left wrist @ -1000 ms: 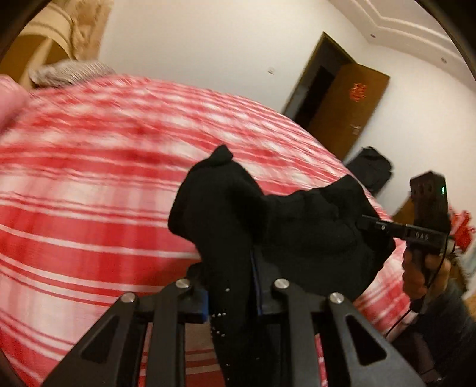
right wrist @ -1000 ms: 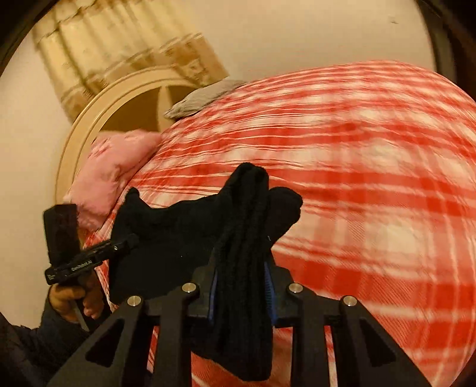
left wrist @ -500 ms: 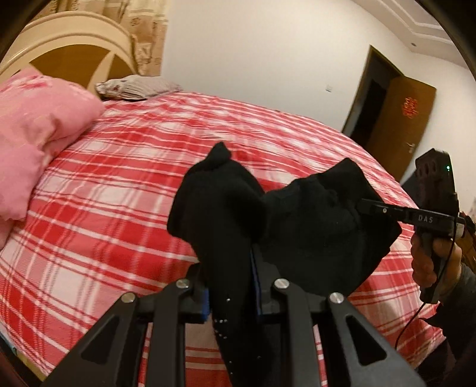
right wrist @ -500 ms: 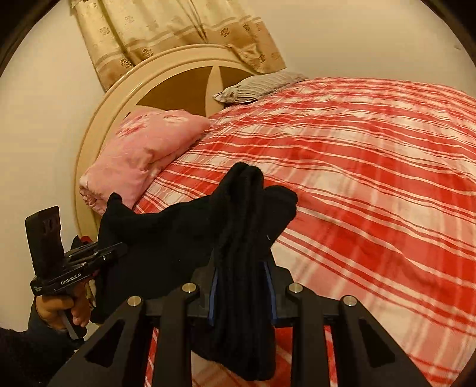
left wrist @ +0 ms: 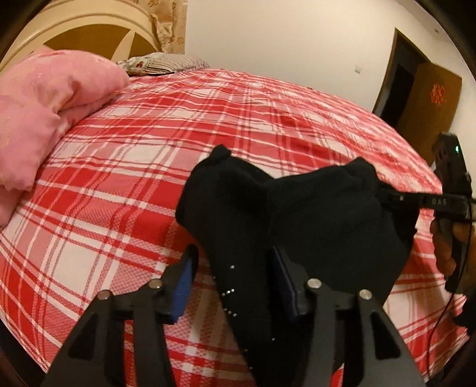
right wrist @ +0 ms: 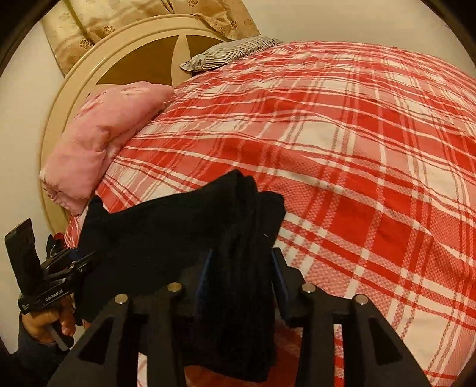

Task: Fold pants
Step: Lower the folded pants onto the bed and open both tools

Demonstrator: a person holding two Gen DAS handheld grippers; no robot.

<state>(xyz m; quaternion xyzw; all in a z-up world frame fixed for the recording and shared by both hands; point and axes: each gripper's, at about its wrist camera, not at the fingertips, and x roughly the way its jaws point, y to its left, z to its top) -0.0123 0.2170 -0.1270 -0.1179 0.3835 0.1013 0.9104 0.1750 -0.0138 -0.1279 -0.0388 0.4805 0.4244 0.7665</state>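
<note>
Nearest the left wrist camera, the left gripper (left wrist: 232, 274) has its jaws opening, parted about halfway: the left blue pad (left wrist: 182, 287) stands clear of the cloth, while the right pad touches a hanging fold of the black pants (left wrist: 297, 220) that still lies between them. Tiny pale specks dot that fold.

In the right wrist view, the right gripper (right wrist: 239, 274) also has its jaws opening, less wide, with a thick stacked fold of the pants (right wrist: 238, 282) between the 2 pads; whether the pads still press on it cannot be told, as the dark cloth hides the pad faces.

The pants span between the 2 grippers, over the near edge of the bed (left wrist: 125, 184). Their lower part is cut off by the frame.

The right gripper shows side-on at the edge of the left view, lettered "DAS", with a green light above; the hand (left wrist: 446, 247) holding it is partly cut off. In the right view the left gripper's body bears small writing, too blurred to read fully.

Farther off lie a pink quilt (right wrist: 101, 140), a striped pillow (right wrist: 226, 53), a round headboard (right wrist: 98, 65), a curtain (right wrist: 125, 20) and a door (left wrist: 428, 107) with a red emblem, unreadable.
</note>
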